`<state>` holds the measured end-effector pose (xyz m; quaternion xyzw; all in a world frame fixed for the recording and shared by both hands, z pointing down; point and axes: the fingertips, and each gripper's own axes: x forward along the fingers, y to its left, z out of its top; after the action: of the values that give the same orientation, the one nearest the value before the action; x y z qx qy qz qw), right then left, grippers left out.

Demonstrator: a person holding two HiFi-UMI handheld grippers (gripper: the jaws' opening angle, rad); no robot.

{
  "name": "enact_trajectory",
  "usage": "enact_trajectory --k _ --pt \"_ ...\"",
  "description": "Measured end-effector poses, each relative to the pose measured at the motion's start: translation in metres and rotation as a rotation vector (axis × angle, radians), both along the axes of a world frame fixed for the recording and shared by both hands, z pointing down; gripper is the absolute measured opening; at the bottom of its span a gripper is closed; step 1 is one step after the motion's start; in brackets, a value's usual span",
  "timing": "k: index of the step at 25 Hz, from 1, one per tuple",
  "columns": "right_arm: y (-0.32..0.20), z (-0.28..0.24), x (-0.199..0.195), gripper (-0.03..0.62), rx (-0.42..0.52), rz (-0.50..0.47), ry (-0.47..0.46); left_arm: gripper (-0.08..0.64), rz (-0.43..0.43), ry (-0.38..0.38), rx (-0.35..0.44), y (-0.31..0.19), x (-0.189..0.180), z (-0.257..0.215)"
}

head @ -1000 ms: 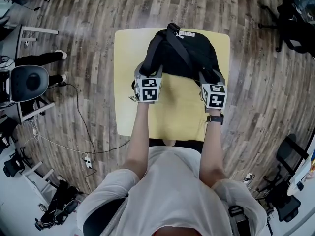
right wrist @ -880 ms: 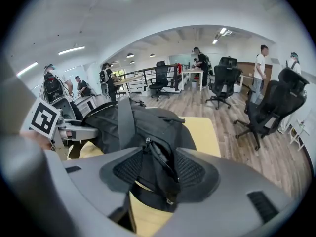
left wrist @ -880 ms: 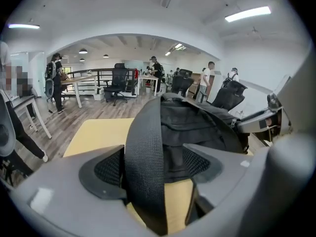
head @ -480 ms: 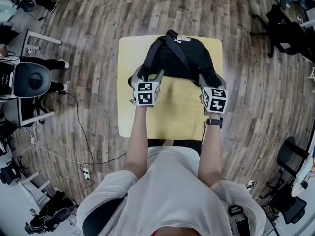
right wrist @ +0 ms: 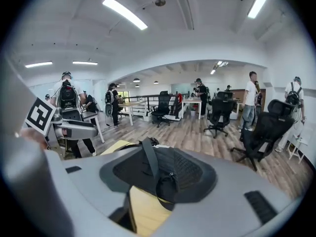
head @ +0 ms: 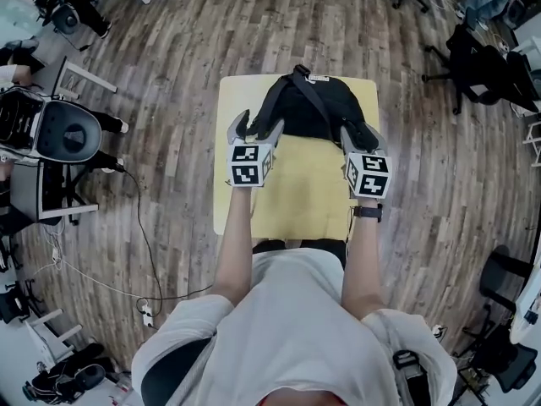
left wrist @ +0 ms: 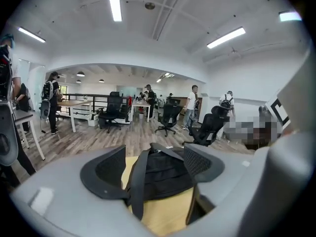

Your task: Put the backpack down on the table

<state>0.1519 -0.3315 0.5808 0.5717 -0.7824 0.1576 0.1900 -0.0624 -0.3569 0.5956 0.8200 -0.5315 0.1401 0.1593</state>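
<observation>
The black backpack (head: 314, 106) lies flat on the far half of the yellow table (head: 300, 189), straps up. My left gripper (head: 256, 129) hovers above its near left corner, open, with nothing between its fingers. My right gripper (head: 362, 139) hovers above the near right corner; its jaws are closing a little and hold nothing. In the left gripper view the backpack (left wrist: 165, 169) and one strap (left wrist: 137, 184) show below and beyond the left gripper (left wrist: 152, 164). In the right gripper view the backpack (right wrist: 148, 164) lies beneath the right gripper (right wrist: 158, 179), apart from its pads.
Wood floor surrounds the small table. A grey round chair (head: 61, 134) and a desk stand at the left, black office chairs (head: 486, 62) at the right. A cable (head: 144, 218) runs over the floor left of the table. People stand in the room beyond.
Both grippers have risen off the backpack and drawn back a little toward the person. Their jaws have spread wider. The backpack stays on the table.
</observation>
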Motion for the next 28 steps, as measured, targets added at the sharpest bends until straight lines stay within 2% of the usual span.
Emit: enact_trajectory --k 5,10,13,19,28 --pt "0.012 -0.049 -0.011 0.160 0.123 0.010 -0.020 0.367 0.006 0.002 0.083 0.016 -0.006 -0.047" --pt "0.022 -0.097 -0.014 0.114 0.250 0.058 -0.026 0.359 0.003 0.053 0.147 0.028 -0.011 -0.085" --pt "0.031 -0.120 -0.018 0.097 0.344 0.088 -0.042 0.260 -0.038 0.047 0.225 0.038 -0.020 -0.107" --pt "0.042 -0.152 -0.032 0.065 0.414 0.060 -0.054 0.158 -0.064 0.047 0.329 0.050 -0.026 -0.153" --pt "0.057 -0.188 -0.049 0.037 0.493 0.024 -0.064 0.075 -0.062 0.066 0.402 0.062 -0.032 -0.185"
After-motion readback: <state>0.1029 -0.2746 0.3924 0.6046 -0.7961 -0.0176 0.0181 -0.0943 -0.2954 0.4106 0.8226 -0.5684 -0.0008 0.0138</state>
